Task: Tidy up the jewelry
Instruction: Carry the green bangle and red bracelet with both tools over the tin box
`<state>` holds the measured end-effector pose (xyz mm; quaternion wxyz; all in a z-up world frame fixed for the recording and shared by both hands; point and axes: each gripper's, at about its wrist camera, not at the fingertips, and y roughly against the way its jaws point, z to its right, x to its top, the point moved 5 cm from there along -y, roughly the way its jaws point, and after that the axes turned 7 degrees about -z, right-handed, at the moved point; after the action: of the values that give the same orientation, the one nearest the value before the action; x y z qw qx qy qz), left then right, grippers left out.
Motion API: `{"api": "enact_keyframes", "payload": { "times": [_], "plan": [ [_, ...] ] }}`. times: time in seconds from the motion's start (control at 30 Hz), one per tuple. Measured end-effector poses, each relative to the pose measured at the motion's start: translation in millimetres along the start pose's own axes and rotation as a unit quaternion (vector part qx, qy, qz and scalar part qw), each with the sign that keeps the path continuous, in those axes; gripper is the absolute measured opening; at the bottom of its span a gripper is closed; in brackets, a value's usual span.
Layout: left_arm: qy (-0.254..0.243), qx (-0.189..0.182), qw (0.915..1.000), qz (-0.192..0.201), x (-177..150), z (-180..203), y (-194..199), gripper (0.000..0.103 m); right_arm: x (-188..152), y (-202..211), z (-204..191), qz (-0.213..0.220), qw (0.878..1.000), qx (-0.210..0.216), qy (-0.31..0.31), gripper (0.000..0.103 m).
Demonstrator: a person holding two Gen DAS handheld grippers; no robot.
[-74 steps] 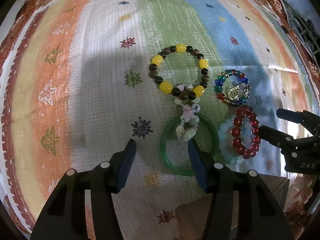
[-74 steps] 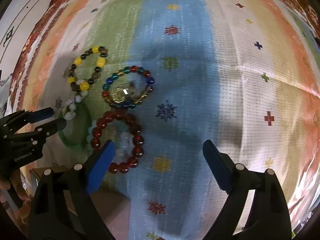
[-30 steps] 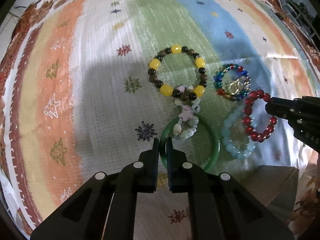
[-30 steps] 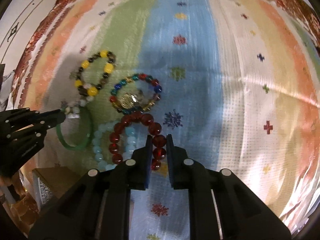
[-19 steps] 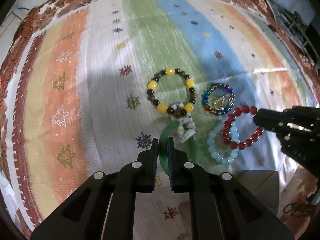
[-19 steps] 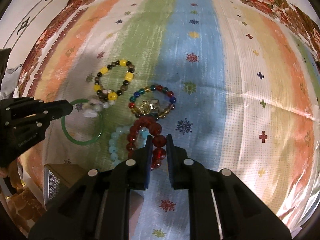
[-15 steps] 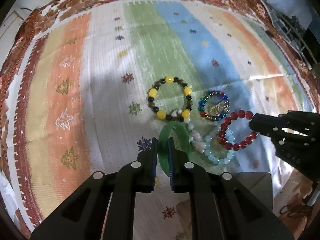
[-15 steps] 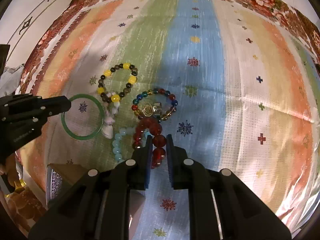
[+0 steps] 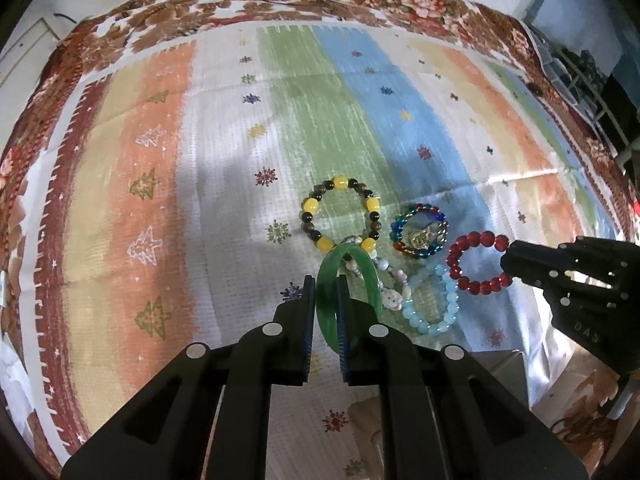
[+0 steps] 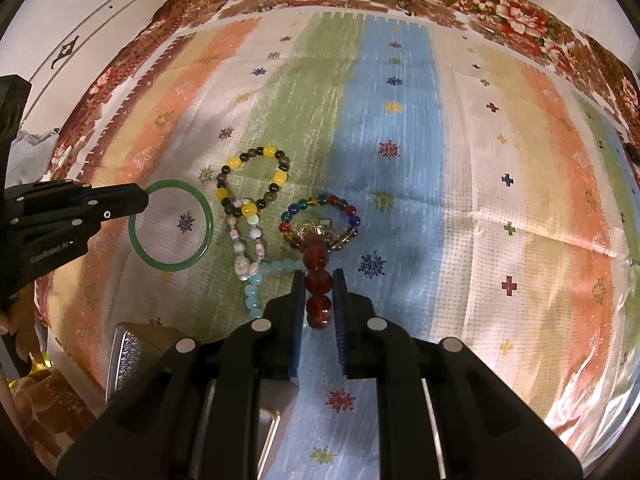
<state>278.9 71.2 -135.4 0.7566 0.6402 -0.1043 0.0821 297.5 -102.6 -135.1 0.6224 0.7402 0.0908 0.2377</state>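
left hand-held gripper [image 9: 324, 292] pinching green bangle [image 9: 362, 280], hanging just left of yellow bracelet [image 9: 340, 216] | right hand-held gripper [image 10: 316, 286] clamping red bracelet [image 10: 318, 280], just right of it | risk: smooth bangle slipping; shell string [image 10: 248, 248] possibly snagging, dragging

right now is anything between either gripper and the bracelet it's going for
No. The left gripper is already shut on the green bangle and the right gripper on the red bead bracelet; nothing visible sits between pads and jewelry.
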Motion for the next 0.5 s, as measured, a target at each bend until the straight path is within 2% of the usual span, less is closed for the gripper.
{"api": "enact_keyframes", "payload": {
  "times": [0.5],
  "plan": [
    [-0.016, -0.031, 0.9983, 0.046, -25, 28, 44, 0.01, -28, 41, -15, 0.04, 0.999, 0.014, 0.004, 0.015]
  ]
}}
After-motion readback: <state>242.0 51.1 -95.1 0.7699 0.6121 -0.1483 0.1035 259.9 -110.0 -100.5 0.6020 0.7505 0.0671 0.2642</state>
